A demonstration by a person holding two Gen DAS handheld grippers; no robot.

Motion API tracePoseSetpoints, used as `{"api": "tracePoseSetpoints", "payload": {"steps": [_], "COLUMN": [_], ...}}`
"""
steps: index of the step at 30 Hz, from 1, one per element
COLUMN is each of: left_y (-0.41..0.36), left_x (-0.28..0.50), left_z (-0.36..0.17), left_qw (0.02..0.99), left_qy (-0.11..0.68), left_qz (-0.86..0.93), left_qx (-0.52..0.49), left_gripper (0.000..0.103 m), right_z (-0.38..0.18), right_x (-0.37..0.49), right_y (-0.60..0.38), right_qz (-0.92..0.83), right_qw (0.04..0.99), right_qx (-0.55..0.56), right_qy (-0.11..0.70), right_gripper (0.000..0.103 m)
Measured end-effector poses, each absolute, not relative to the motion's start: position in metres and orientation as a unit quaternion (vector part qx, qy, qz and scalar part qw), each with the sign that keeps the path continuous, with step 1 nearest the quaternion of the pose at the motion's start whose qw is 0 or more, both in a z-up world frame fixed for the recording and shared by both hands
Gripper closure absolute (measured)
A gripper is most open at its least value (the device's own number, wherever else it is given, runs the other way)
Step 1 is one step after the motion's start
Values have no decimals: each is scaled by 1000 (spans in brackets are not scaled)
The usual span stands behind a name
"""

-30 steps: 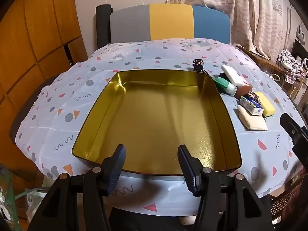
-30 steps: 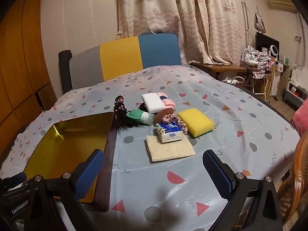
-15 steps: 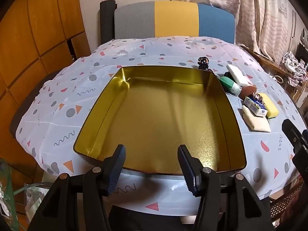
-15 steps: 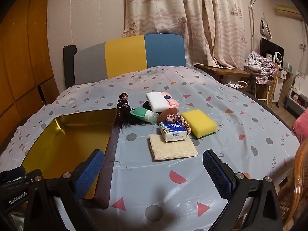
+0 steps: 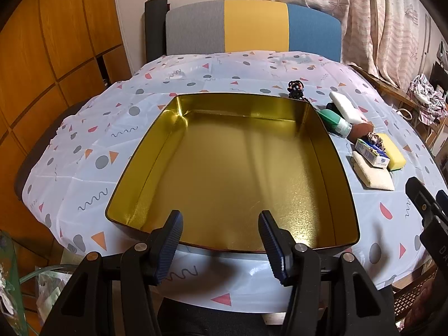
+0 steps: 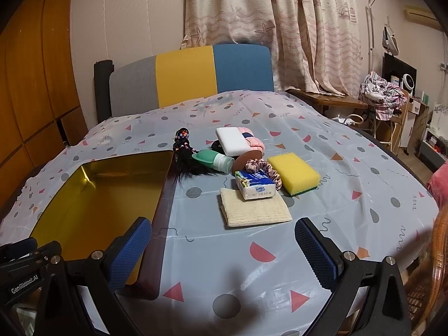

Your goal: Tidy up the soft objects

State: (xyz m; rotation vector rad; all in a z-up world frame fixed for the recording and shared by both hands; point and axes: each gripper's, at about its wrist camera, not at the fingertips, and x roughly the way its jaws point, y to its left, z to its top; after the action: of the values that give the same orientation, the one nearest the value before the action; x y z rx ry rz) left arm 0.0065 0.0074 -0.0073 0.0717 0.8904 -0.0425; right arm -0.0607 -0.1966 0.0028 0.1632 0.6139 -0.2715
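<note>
Both our grippers, left (image 5: 220,233) and right (image 6: 222,240), hung spread and empty at the table's near edge; the soft pile (image 6: 253,168) lay beside the tin (image 5: 232,168). Stacked items risked toppling if we grabbed carelessly.

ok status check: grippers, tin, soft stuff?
Left gripper open, empty, at gold tin near rim. Right gripper open, empty, short of beige cloth. Tin empty; soft items all on table. Nothing blocking.
</note>
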Motion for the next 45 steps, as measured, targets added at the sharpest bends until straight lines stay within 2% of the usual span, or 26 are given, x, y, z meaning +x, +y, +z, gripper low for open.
{"api": "tracePoseSetpoints", "payload": {"steps": [45], "left_y": [7], "left_x": [7], "left_z": [-15], "left_qw": [898], "left_qy": [438], "left_qz": [-20], "left_qx": [40], "left_gripper": [46], "right_z": [0], "right_x": [-58], "right_y": [-195], "right_qz": [-115], "right_qw": [939], "right_qx": [83], "right_qy": [313], "right_gripper": [0]}}
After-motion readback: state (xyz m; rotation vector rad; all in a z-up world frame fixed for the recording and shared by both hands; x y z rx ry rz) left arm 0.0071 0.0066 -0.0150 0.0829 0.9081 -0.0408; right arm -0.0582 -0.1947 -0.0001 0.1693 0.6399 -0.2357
